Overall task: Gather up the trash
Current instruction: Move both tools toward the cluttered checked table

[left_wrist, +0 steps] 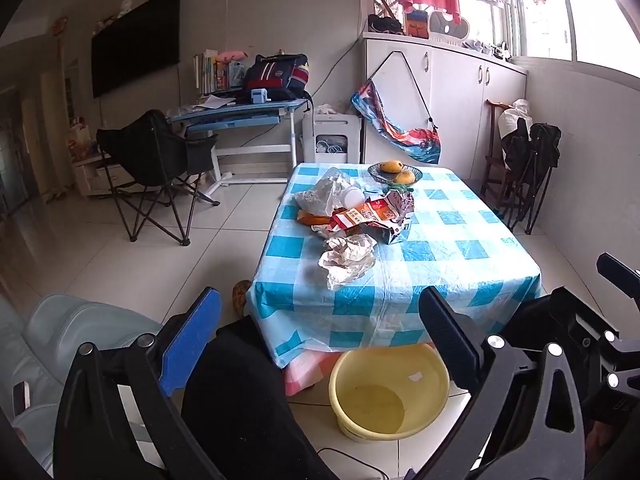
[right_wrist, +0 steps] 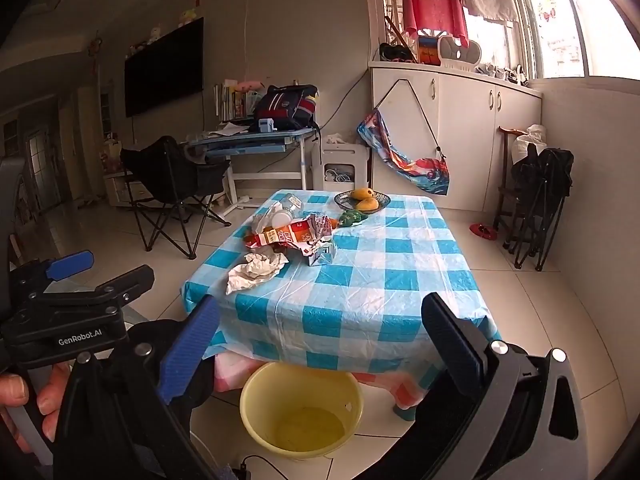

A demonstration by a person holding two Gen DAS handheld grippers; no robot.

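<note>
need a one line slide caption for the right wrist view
Open right gripper facing a checkered table strewn with crumpled paper and wrappers, yellow basin on the floor below.

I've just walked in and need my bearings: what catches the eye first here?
The low table under a blue-and-white checked plastic cloth fills the middle. On its far left part sits a heap of litter: crumpled white paper, a torn red-and-white snack wrapper and a small carton. A round yellow plastic basin stands on the floor at the table's near edge, between the open right gripper fingers.
</note>
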